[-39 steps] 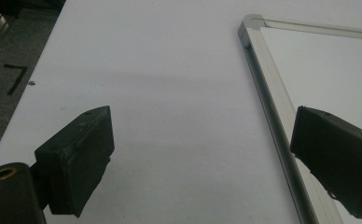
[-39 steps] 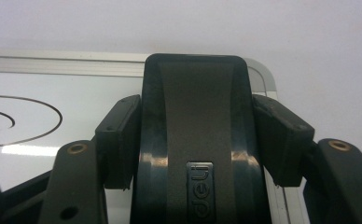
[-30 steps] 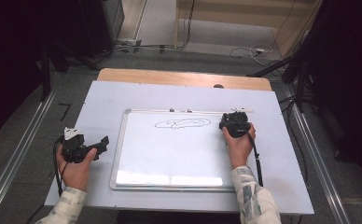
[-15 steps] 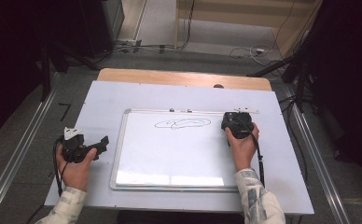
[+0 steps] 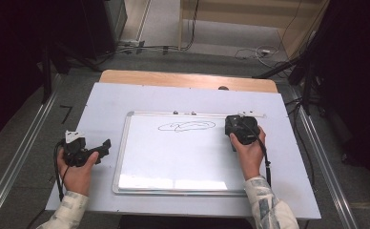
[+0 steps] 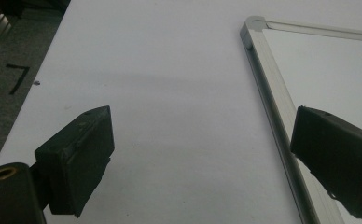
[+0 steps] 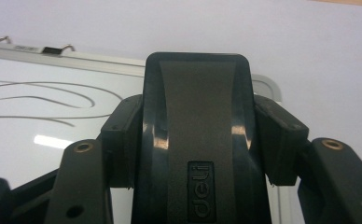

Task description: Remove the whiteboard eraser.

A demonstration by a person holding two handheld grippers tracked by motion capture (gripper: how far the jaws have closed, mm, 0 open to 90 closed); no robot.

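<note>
You are working in a lab-like recording room, not a home. Metal rails (image 5: 11,167) flank the white-covered table (image 5: 107,102), cables (image 5: 250,50) run loose across the grey carpeted floor (image 5: 211,43), and dark equipment stands (image 5: 312,71) line the sides.

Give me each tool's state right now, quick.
Left tool: open, nothing between its jaws, over the table beside the whiteboard.
Right tool: shut on a black eraser, above the whiteboard.
</note>
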